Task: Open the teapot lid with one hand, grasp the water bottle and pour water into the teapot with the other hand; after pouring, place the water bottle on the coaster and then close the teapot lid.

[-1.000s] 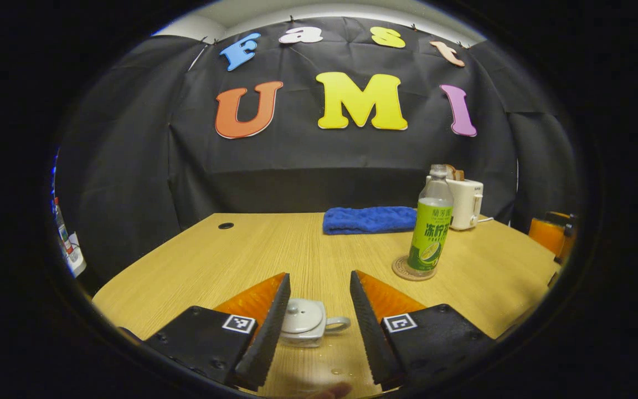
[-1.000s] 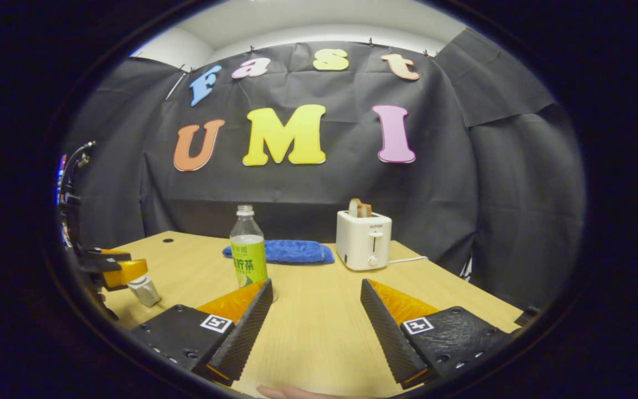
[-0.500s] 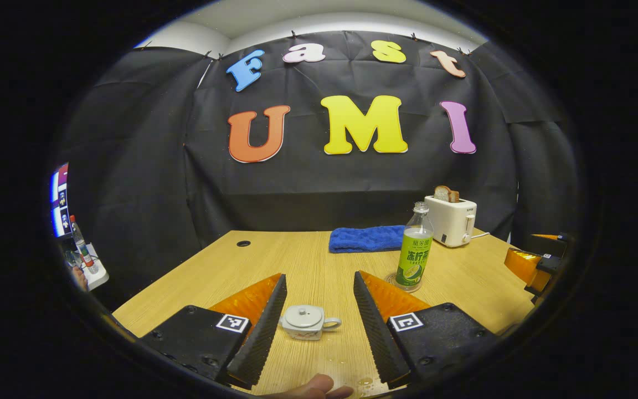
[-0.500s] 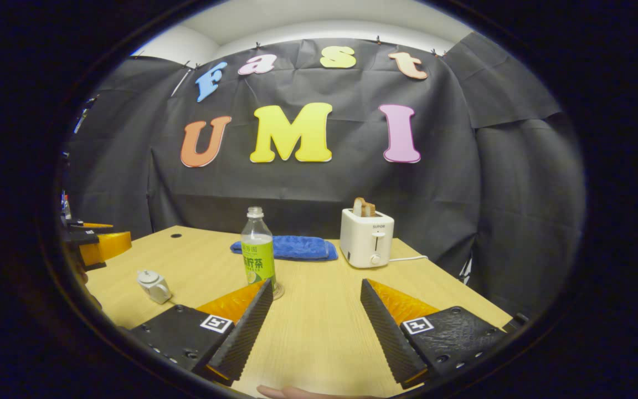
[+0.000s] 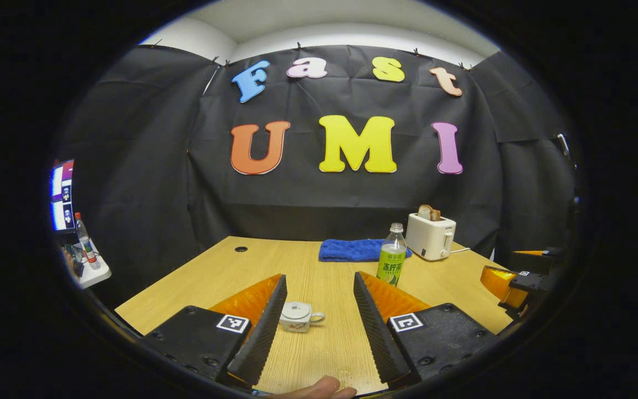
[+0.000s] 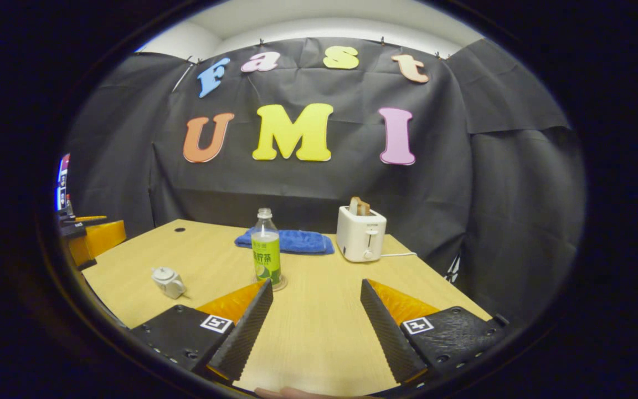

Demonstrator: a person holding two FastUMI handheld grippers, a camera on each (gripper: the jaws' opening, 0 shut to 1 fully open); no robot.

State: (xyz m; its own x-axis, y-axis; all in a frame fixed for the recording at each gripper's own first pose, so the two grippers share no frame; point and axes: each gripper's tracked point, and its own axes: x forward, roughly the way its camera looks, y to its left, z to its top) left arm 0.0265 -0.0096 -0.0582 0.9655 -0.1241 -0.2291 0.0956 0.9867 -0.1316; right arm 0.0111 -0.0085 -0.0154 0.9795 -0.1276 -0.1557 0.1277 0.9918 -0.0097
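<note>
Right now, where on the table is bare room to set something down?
Bare wood lies between the teapot and the water bottle, and in front of the toaster. Crowded: the back, where blue towel, bottle and toaster cluster.

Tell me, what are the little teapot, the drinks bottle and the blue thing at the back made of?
The teapot looks like glazed white ceramic, smooth with a soft sheen. The bottle seems clear plastic: see-through above its green label. The blue cloth looks like soft, nubbly towelling, matte and slumped flat. All judged by looks alone.
</note>
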